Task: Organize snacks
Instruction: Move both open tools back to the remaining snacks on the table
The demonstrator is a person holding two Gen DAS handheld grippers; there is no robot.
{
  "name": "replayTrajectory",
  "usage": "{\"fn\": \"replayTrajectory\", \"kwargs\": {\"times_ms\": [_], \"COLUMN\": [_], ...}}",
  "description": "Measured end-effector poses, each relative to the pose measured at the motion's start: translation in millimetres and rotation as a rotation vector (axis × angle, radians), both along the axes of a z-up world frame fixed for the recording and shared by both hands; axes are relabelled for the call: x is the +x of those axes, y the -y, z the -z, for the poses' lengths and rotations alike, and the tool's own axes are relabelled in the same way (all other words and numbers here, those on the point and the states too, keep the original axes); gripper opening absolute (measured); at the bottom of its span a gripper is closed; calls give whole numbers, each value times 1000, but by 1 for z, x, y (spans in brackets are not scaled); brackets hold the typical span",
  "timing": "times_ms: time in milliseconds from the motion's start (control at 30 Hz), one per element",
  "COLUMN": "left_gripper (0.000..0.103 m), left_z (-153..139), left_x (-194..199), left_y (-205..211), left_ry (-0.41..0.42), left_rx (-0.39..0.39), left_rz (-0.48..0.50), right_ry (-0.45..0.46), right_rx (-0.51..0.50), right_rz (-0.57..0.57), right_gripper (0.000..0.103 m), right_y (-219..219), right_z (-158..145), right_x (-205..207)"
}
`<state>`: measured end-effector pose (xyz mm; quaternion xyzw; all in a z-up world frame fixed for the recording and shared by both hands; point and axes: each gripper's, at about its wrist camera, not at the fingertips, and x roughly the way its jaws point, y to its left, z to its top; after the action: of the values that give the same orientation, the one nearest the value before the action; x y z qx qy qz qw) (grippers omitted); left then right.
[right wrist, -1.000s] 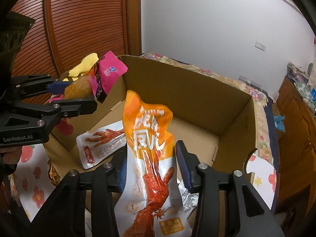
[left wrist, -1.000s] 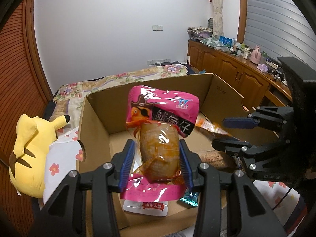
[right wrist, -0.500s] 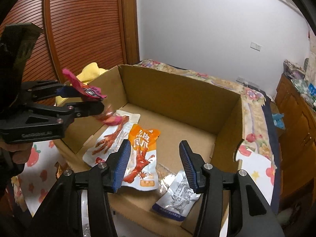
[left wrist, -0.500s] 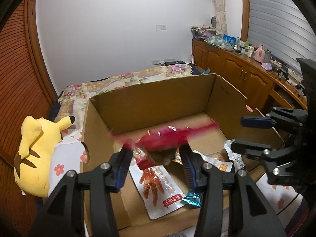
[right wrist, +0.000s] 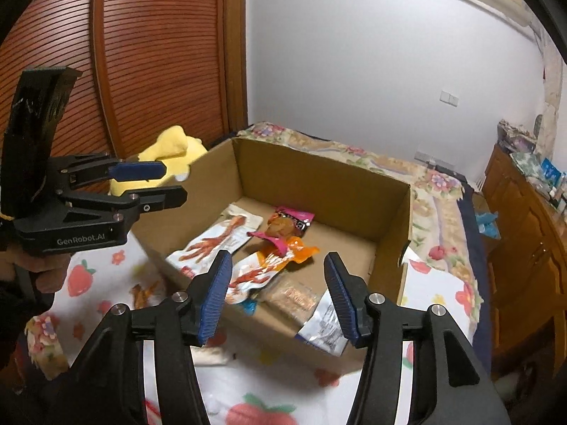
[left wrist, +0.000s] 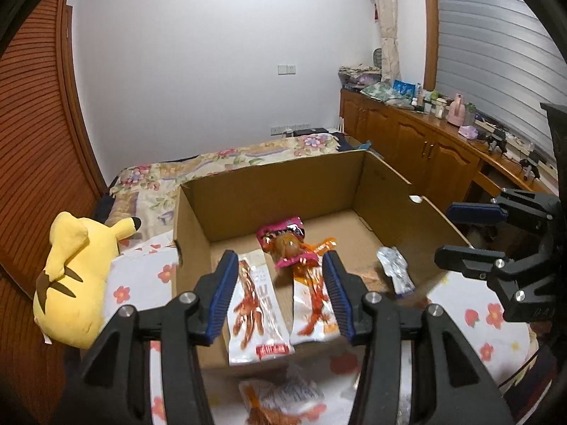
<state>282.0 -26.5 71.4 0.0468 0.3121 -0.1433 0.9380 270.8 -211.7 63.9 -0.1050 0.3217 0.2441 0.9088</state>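
Both the left gripper (left wrist: 278, 292) and the right gripper (right wrist: 280, 295) hang empty, jaws just widened, near the cardboard box (left wrist: 276, 184), where the pink packet (left wrist: 285, 244) lies across the orange packet (left wrist: 312, 294).

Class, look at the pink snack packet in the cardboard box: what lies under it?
The pink snack packet rests on the orange chicken-feet packet, covering its upper end. Brown cardboard box floor surrounds them; whatever else lies beneath is hidden.
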Motion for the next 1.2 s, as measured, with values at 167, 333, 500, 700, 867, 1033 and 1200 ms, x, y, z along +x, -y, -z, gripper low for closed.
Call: {"fn": "replayTrajectory", "kwargs": {"times_ms": [167, 333, 500, 700, 867, 1033, 1200], "left_gripper": [49, 49, 49, 49, 49, 49, 49], "left_z": [1, 17, 36, 60, 78, 93, 102], "left_x": [-41, -82, -113, -128, -130, -127, -127], "left_y": [-12, -26, -38, -50, -54, -61, -65], "left_ry": [13, -6, -26, -55, -80, -108, -120], "left_rx": [-17, -11, -3, -5, 10, -8, -21], "left_rz": [9, 6, -1, -16, -18, -35, -41], "right_ry": [10, -20, -74, -131, -183, -223, -260], "right_rx": [15, 36, 68, 70, 56, 74, 95], "right_rz": [7, 25, 47, 72, 92, 116, 119], "right_gripper": [61, 61, 62, 62, 62, 62, 62], "right_y": [-7, -10, -16, -24, -28, -26, -24], "right_z": [0, 20, 53, 90, 117, 131, 139], "right_x": [-42, -79, -110, -122, -119, -115, -112]}}
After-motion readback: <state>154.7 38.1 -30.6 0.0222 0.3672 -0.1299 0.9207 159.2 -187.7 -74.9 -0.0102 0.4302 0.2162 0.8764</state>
